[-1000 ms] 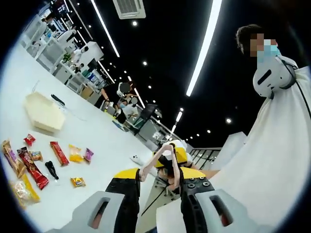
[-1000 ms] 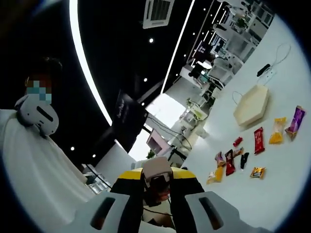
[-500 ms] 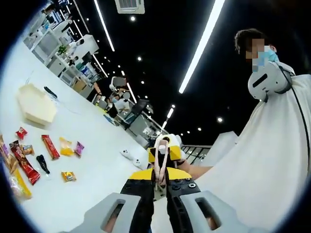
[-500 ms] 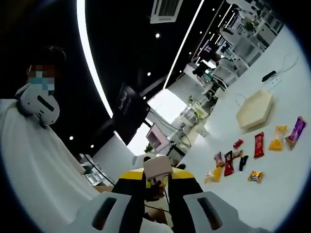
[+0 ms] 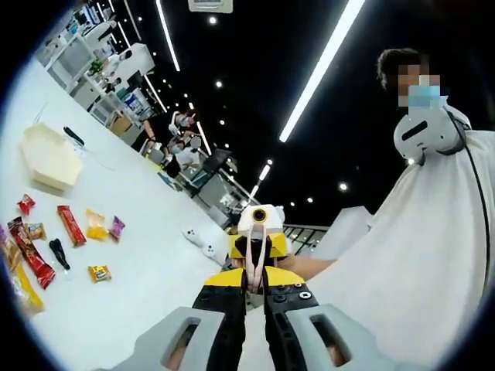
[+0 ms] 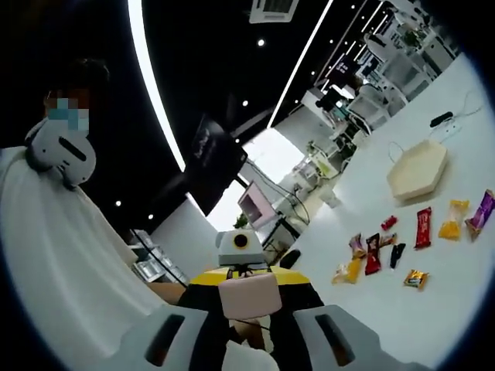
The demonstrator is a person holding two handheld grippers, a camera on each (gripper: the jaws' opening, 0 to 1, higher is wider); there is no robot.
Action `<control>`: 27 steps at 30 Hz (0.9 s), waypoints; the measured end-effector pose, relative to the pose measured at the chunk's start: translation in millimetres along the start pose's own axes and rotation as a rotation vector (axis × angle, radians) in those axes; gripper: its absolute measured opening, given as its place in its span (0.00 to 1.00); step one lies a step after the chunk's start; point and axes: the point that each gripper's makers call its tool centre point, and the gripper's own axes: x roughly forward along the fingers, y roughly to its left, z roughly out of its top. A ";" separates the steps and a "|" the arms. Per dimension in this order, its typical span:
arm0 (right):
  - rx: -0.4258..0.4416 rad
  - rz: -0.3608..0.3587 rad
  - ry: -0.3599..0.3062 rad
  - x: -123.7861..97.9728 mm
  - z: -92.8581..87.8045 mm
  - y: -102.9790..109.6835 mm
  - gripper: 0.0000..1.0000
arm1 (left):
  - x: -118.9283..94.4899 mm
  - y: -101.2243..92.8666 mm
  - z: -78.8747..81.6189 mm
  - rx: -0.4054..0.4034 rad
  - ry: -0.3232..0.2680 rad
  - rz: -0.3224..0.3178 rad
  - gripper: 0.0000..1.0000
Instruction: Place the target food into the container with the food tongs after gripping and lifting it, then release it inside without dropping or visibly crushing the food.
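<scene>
Pink food tongs (image 5: 255, 263) stand edge-on between my left gripper's (image 5: 255, 290) narrow jaws, which are shut on them. Just beyond, the right gripper (image 5: 259, 230) faces this view and touches the tongs' far end. In the right gripper view the tongs' broad pink end (image 6: 249, 295) sits between my right gripper's (image 6: 249, 309) jaws, which look shut on it, with the left gripper (image 6: 241, 247) right behind. A cream hexagonal container (image 5: 48, 157) (image 6: 418, 170) lies far off on the white table. Wrapped snacks lie near it, among them a red bar (image 5: 71, 225) (image 6: 423, 227) and a yellow packet (image 5: 96, 224) (image 6: 452, 220).
Other wrappers lie on the white table (image 5: 147, 255): a purple one (image 5: 116, 227) (image 6: 483, 212), a small gold one (image 5: 99, 273) (image 6: 415, 279), a black one (image 5: 58, 253). A black item with a cable (image 5: 73, 136) lies beyond the container. A person in white (image 5: 433, 247) (image 6: 62, 255) stands close.
My left jaws have drawn in from a wide gap to a narrow one around the tongs. The right gripper has turned to face the left one. Both views have shifted slightly.
</scene>
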 end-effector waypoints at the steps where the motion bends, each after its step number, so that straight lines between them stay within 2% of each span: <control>1: -0.003 0.000 0.006 0.6 -0.8 0.7 0.17 | -0.5 -0.2 -0.1 -0.007 0.004 -0.001 0.03; 5: -0.023 -0.007 0.035 2.2 -7.1 1.9 0.18 | -0.4 -1.6 -1.7 -0.024 0.019 -0.005 0.04; 7: -0.020 -0.002 0.035 2.2 -8.2 3.0 0.18 | 0.0 -2.1 -2.8 -0.064 0.030 -0.014 0.04; 27: -0.043 -0.041 0.011 2.0 -5.9 -1.1 0.19 | 8.0 -2.5 -3.4 -0.076 0.007 -0.020 0.06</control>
